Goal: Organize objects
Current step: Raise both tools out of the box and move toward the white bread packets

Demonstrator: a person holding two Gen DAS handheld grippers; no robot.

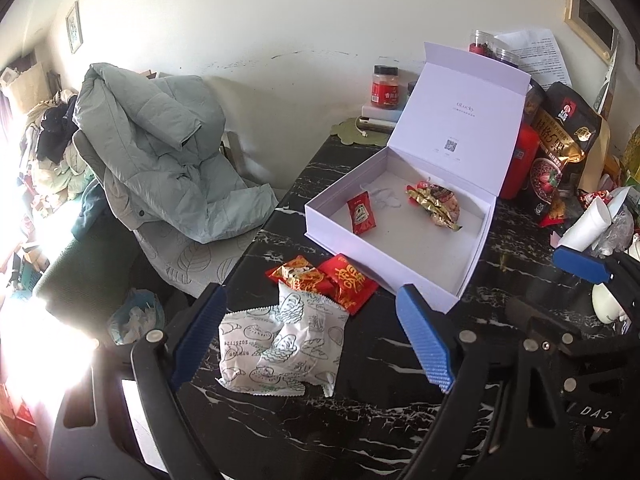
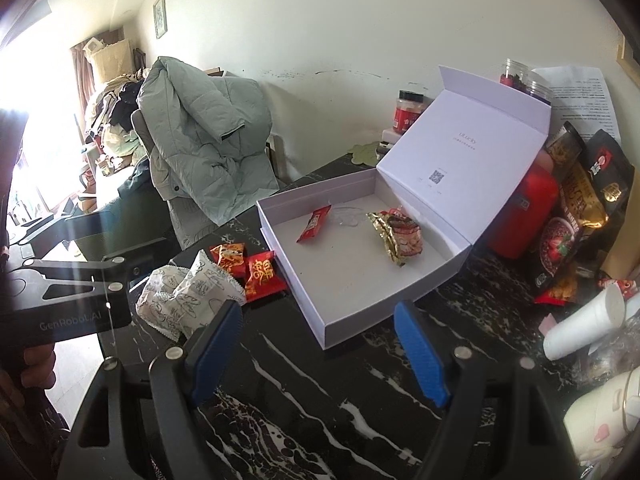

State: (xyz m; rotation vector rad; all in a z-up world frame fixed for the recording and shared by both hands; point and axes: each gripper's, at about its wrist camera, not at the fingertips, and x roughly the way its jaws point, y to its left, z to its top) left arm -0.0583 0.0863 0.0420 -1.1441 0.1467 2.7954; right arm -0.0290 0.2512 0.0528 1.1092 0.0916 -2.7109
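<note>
Both tongs, left [image 1: 312, 336] and right [image 2: 318, 350], gape empty before box [image 1: 460, 264] lid reading "uLucky".

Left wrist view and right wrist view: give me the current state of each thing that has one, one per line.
white box: lid open, propped upright.
small red sachet: inside box, lying flat.
gold snack packet: inside box, crumpled.
white printed packets: outside box, on table, between left gripper fingers, not gripped.
two red candy packets: on table beside box.
left gripper: open.
right gripper: open, empty.
red-label jar: capped, upright.
</note>
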